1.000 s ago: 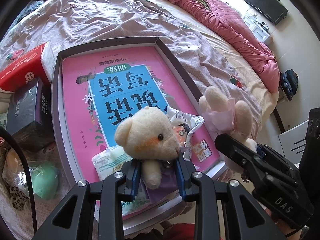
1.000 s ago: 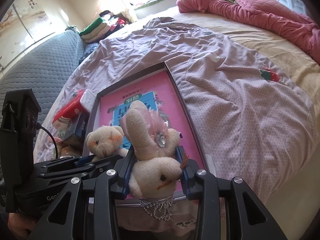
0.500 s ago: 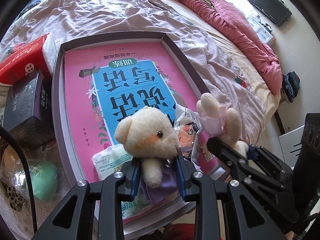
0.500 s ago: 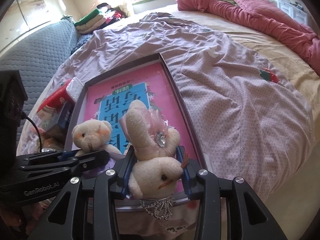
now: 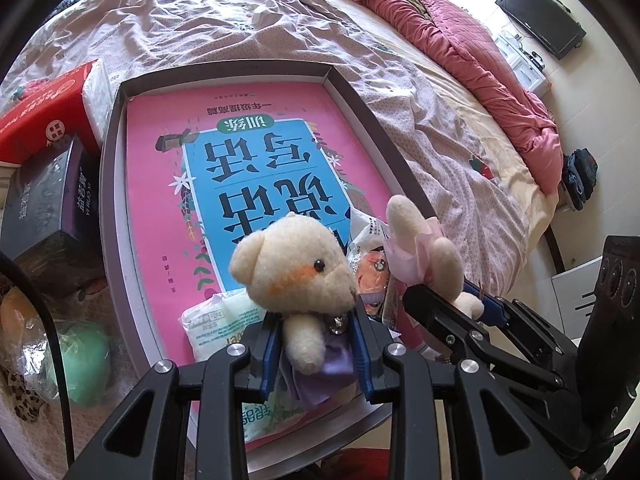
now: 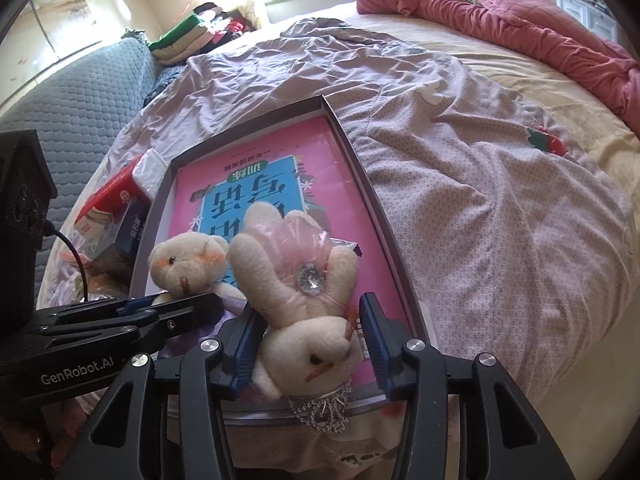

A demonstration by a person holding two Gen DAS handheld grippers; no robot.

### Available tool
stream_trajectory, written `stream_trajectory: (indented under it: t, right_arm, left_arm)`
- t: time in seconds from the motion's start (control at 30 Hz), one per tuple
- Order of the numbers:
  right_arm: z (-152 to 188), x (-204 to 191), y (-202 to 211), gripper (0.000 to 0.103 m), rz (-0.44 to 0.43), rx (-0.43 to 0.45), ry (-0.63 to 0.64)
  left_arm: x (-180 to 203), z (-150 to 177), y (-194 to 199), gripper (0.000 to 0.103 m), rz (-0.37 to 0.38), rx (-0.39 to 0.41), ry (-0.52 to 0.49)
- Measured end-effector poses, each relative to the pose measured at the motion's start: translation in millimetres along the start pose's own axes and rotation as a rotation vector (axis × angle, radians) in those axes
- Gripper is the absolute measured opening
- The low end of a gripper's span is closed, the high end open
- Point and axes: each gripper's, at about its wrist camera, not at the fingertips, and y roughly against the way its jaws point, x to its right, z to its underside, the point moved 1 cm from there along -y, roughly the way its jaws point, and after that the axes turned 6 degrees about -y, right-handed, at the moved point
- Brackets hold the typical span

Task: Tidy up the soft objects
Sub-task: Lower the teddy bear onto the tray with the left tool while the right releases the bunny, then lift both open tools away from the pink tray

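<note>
Two plush toys over shallow box (image 5: 114, 184) on bed: left tongs (image 5: 316, 344) pinched bear (image 5: 296, 276), right tongs (image 6: 308, 344) opening around pink-skirted plush (image 6: 304, 312); neither yet set down

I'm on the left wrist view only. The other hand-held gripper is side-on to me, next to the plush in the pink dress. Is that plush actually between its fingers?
Observer: Yes. The pink-dressed plush lies between the pads of the right hand-held gripper, head nearest the camera. The jaws are opening, and there is a gap at one pad.
Operator: Anything hanging off it?
Observer: A silver bead chain dangles below its head, over the near edge of the box.
Operator: What's on its front?
Observer: A clear gem sits in the middle of the pink dress.
</note>
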Motion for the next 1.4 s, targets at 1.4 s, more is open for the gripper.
stream_trajectory:
  t: [1.4]
  right_arm:
    - [-11.8,1.3,43.0,0.063,0.027,0.099,-0.016]
  left_arm:
    - [5.3,7.4,40.3,0.073,0.003,0.046,-0.013]
